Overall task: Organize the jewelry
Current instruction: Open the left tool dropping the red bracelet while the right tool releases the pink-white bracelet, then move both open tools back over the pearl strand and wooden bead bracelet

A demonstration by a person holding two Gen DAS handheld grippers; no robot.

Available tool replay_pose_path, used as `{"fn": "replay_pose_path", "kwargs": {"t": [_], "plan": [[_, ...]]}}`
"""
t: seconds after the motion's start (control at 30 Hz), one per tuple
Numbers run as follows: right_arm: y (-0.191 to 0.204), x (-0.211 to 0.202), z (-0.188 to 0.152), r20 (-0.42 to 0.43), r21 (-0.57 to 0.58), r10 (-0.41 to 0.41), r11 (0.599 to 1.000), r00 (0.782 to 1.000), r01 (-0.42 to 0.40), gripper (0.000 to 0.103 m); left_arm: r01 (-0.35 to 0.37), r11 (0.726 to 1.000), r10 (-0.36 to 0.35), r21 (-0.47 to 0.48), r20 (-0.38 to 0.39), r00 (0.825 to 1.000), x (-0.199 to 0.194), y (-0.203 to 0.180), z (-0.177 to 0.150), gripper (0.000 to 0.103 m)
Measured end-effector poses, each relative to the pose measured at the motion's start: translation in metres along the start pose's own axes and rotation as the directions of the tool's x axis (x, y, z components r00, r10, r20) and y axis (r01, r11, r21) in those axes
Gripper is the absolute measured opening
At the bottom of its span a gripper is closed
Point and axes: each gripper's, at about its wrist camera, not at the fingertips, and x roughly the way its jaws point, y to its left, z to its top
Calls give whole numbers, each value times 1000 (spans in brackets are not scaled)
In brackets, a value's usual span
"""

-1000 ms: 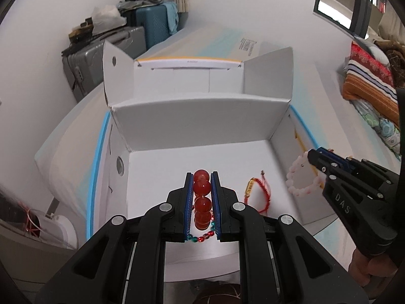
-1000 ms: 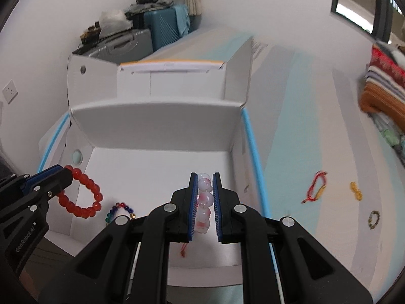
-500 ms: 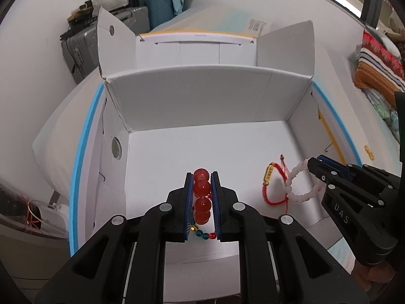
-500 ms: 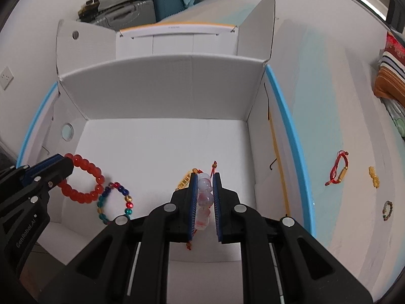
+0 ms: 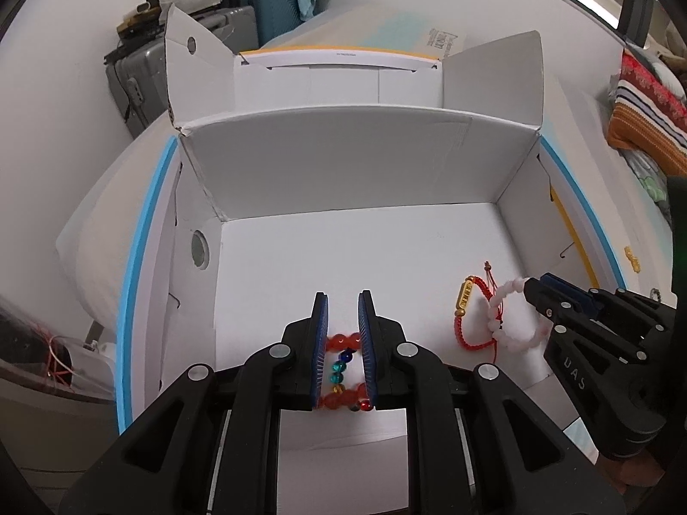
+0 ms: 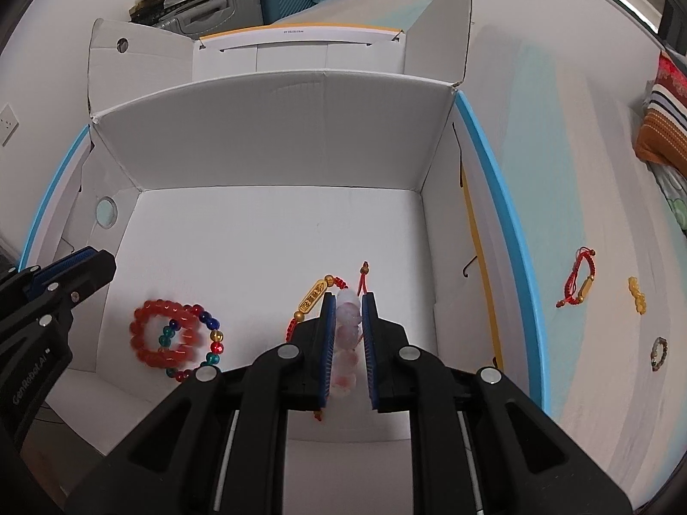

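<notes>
Red bead bracelet lies under left gripper's parted jaws; right gripper's jaws pinch pink bracelet

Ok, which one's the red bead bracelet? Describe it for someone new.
Look inside the open white cardboard box, near its left front corner. The red bead bracelet is the ring of large plain beads, overlapping a thinner mixed-colour bracelet.
</notes>
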Motion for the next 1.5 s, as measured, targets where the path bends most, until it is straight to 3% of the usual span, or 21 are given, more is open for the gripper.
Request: {"fn": "replay_pose_path", "kwargs": {"t": [0.13,0.27,0.3,0.43,0.5,0.73,0.97,1.3,1.5], "plan": [[-2,-6,0,9,1,5,1000,1000,-5,14,0,1000,0,-7,8,1000,-5,0,-2,19],[-8,-22,-1,48,15,19,1000,999,-20,42,-4,1000,4,-14,29,1000,-15,-2,-3,38],[-10,-27,-1,58,23,20,1000,998,-21,44,-2,1000,3,-18,43,999,-20,-3,-4,45],[-24,-44,-2,100,60,6,998,995,-12,61,0,1000,1,-11,81,997,-35,-10,-5,55],[-35,-53,-3,121,86,-12,996,993,2,66,-4,1000,4,-1,103,995,-43,-17,-6,67],[-77,-73,-12,167,170,-67,985,984,38,85,24,999,-29,39,122,992,-54,-48,-7,81],[-111,-88,-27,200,207,-121,975,972,79,90,54,994,-66,90,126,990,-58,-86,-10,82],[-159,-109,-47,215,250,-164,962,963,109,95,80,983,-105,165,149,983,-66,-140,-13,96],[-191,-116,-59,207,286,-181,951,961,118,95,91,974,-124,210,154,980,-69,-174,-17,97]]}}
